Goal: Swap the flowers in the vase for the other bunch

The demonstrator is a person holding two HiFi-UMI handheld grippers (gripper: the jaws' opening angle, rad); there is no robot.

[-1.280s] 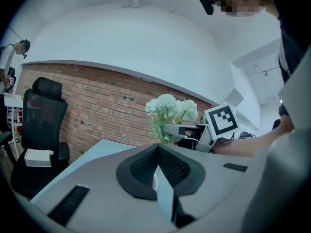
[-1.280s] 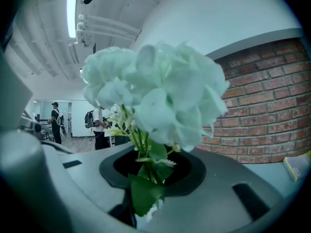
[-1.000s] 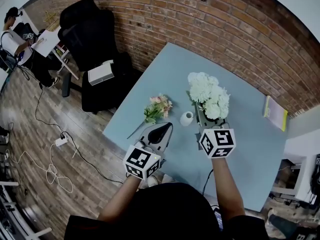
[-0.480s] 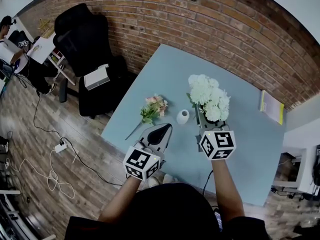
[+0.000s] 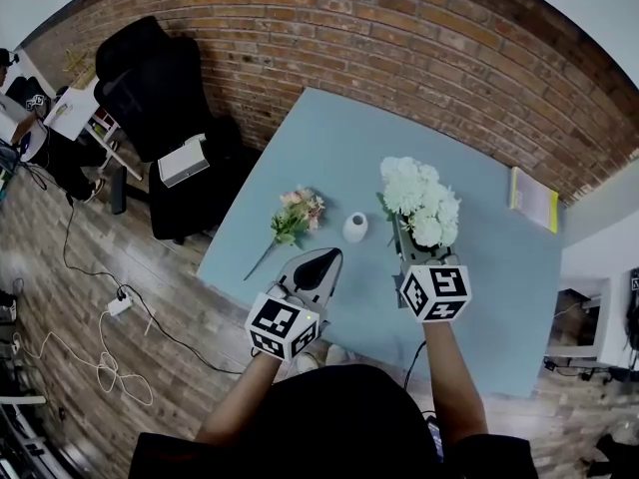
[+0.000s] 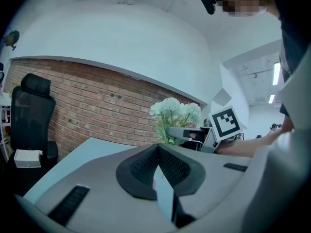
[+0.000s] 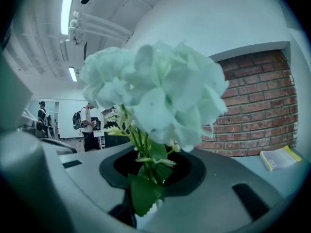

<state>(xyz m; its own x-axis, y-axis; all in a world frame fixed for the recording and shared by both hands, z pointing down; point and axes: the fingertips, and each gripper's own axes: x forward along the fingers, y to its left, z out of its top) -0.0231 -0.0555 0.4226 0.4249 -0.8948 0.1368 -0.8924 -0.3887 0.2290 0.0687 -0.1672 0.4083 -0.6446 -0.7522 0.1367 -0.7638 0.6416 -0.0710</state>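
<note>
Grippers: right gripper (image 5: 407,251) pinches stems of white hydrangea bunch (image 5: 419,198), drawn farther right from small white ceramic vase (image 5: 354,228), centre frame, apparently empty; left gripper (image 5: 325,259) pressed together, idle. Pink flower bunch (image 5: 298,213) lies left on blue desk (image 5: 339,138), judged next in.

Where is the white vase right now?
Head view: the white vase stands on the blue table, between the pink bunch at left and the right gripper's white flowers.

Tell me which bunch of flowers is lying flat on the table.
The pink bunch, left of the white vase, lies on the table. The white bunch is held upright in the right gripper.
</note>
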